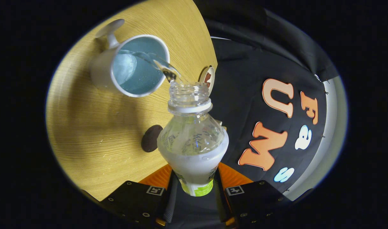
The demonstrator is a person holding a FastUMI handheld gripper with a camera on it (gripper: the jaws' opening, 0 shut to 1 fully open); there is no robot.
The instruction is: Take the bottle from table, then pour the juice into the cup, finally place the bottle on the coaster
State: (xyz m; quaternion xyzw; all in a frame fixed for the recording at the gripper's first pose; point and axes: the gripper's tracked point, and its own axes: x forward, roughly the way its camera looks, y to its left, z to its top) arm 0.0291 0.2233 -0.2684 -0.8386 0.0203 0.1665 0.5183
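Observation:
My gripper (195,187) is shut on a clear plastic bottle (194,140), both fingers pressing its lower body. The bottle is uncapped and tipped over, its open neck pointing toward a white cup (130,65) with a pale blue inside. A thin stream of clear liquid (155,62) runs from the bottle's mouth into the cup. The cup stands on the wooden table (95,133), its handle on the far side from the bottle. A dark round coaster (151,138) lies on the table just beside the bottle's shoulder, partly hidden by it.
A small round disc (208,78) with a reddish mark sits near the table's edge, just beyond the bottle's mouth. Past that edge hangs the black cloth booth wall (244,105).

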